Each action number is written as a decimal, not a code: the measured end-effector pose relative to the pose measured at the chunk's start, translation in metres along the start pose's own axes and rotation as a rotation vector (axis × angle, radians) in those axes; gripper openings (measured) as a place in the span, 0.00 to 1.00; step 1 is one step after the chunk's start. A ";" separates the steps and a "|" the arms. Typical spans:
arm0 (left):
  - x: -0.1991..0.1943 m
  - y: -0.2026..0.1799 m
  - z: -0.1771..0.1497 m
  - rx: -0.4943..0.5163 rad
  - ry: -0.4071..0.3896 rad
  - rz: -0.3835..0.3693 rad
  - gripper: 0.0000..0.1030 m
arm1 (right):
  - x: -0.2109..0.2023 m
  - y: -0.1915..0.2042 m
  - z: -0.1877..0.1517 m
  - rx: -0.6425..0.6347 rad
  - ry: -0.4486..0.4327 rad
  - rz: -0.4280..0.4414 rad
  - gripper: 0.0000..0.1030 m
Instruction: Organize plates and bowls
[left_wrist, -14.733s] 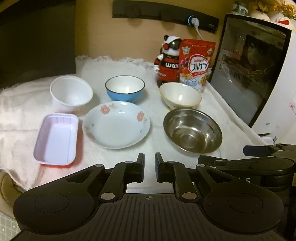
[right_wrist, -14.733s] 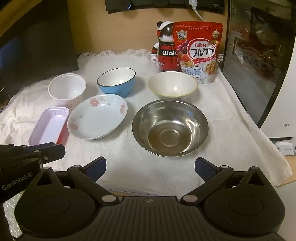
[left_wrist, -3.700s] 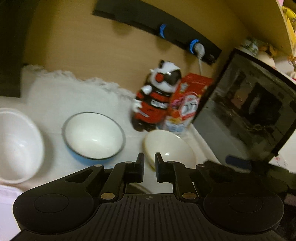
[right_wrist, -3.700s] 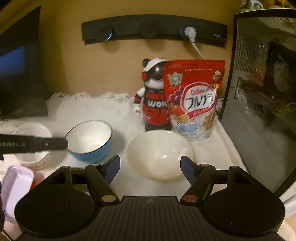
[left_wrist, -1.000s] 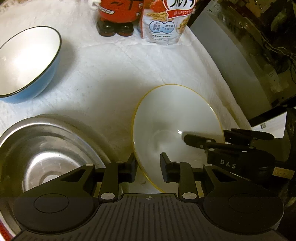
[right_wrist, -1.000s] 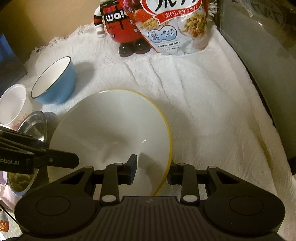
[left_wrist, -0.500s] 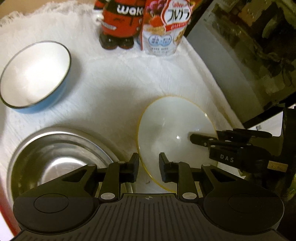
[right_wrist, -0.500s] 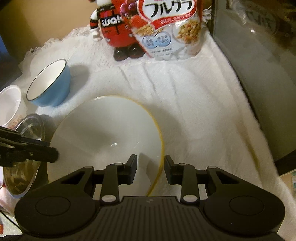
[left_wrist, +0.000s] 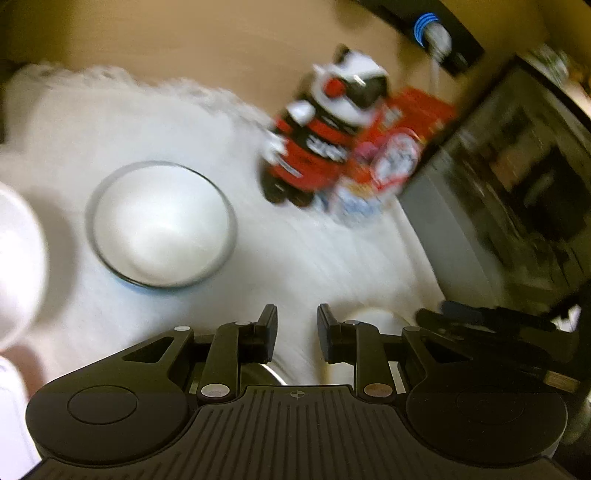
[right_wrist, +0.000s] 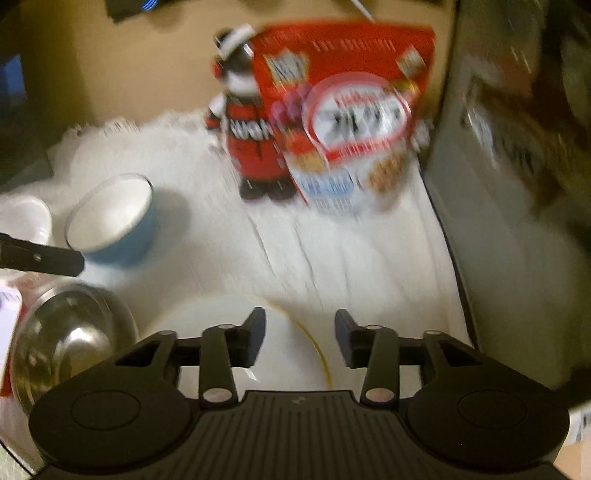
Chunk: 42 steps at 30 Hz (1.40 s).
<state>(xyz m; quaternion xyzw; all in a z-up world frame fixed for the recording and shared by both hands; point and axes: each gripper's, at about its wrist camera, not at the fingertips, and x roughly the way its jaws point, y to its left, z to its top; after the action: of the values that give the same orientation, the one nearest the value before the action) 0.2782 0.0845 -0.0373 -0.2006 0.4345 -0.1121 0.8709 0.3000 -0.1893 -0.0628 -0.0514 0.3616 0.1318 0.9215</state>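
White cloth on our surface (right_wrist: 369, 266), cream bowl (right_wrist: 280, 354) low centre under our right hand-held gripper (right_wrist: 300, 339), jaws just opening, gripping nothing, left hand-held gripper (left_wrist: 297, 332) slightly apart, empty, blue bowl (left_wrist: 162, 225) left.

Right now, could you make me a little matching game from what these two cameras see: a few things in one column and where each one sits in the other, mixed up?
Things:
1. blue bowl
2. steel bowl
3. cereal bag
4. yellow-rimmed white bowl

Places:
A. standing at the back by the wall, beside the red and black figurine
B. on the white cloth just under the right gripper, whose jaws have just been opening
C. far left of the right wrist view, beside the yellow-rimmed white bowl
D. on the cloth, left of the figurine

Pairs: 1-D, 2-C, 3-A, 4-B
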 end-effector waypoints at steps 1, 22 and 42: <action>-0.004 0.007 0.002 -0.016 -0.023 0.018 0.25 | -0.001 0.008 0.006 -0.010 -0.019 0.004 0.51; -0.039 0.094 0.004 -0.207 -0.178 0.258 0.25 | 0.022 0.096 0.047 -0.110 -0.040 0.181 0.66; 0.041 0.119 0.078 -0.060 0.001 0.352 0.25 | 0.139 0.095 0.090 0.122 0.220 0.314 0.60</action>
<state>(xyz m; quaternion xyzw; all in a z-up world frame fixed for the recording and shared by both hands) 0.3678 0.1953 -0.0770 -0.1471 0.4666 0.0551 0.8704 0.4303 -0.0527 -0.0908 0.0474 0.4710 0.2454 0.8460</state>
